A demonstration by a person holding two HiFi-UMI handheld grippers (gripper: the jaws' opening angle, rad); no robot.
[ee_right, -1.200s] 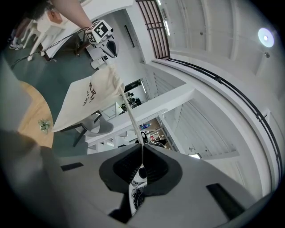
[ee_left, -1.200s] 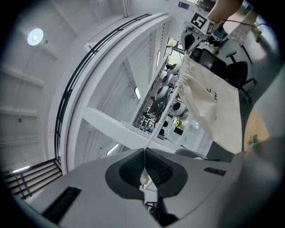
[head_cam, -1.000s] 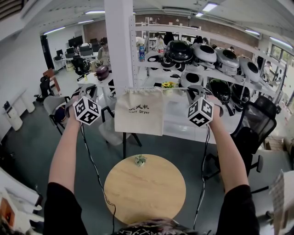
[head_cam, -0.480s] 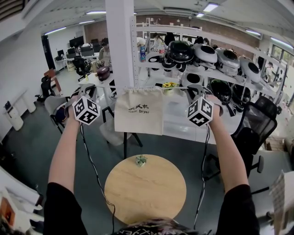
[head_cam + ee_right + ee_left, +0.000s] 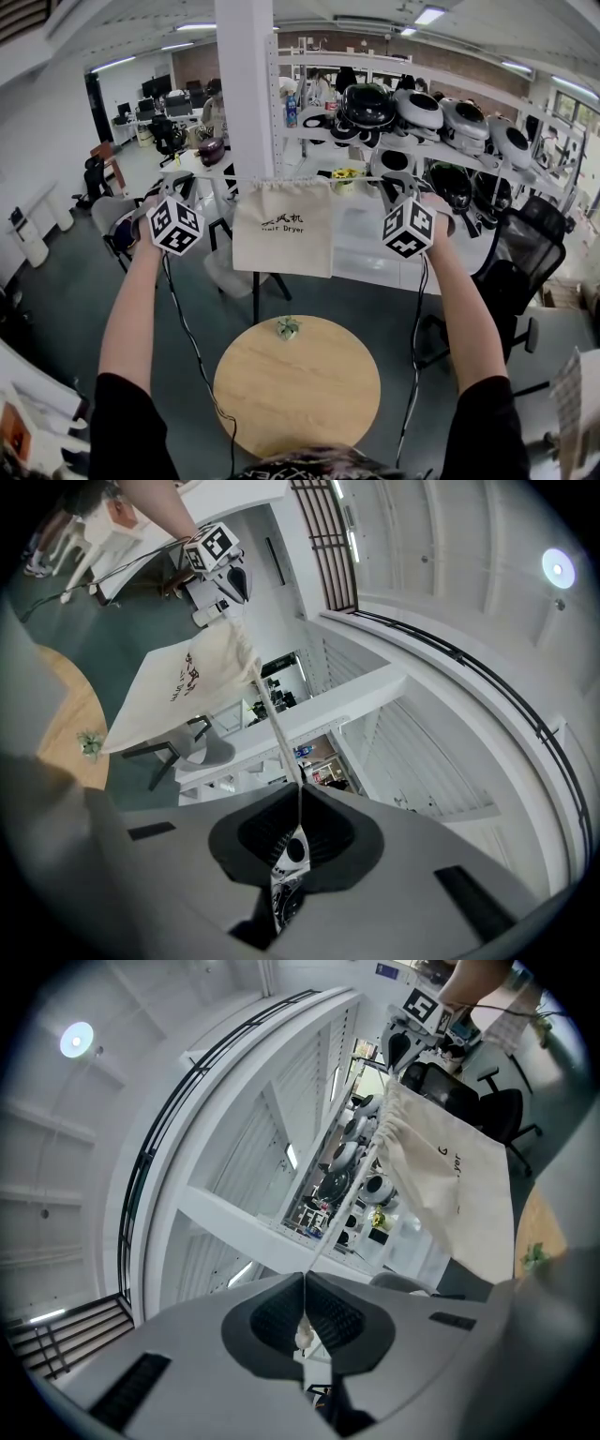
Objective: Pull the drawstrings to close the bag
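Observation:
A cream drawstring bag (image 5: 283,230) with dark print hangs in the air above the round wooden table (image 5: 323,412), its mouth gathered tight. A thin cord (image 5: 214,178) runs taut from the mouth's left side to my left gripper (image 5: 190,182), and another (image 5: 352,180) from the right side to my right gripper (image 5: 390,184). In the left gripper view my left gripper (image 5: 305,1281) is shut on its drawstring (image 5: 339,1211), which leads up to the bag (image 5: 450,1185). In the right gripper view my right gripper (image 5: 300,795) is shut on the other drawstring (image 5: 272,726), which leads to the bag (image 5: 187,691).
A small green sprig (image 5: 287,327) lies on the table's far edge. Behind the bag stand a white pillar (image 5: 246,94), white shelves with round dark appliances (image 5: 422,112), and a black office chair (image 5: 520,253) at the right. Cables hang from both grippers.

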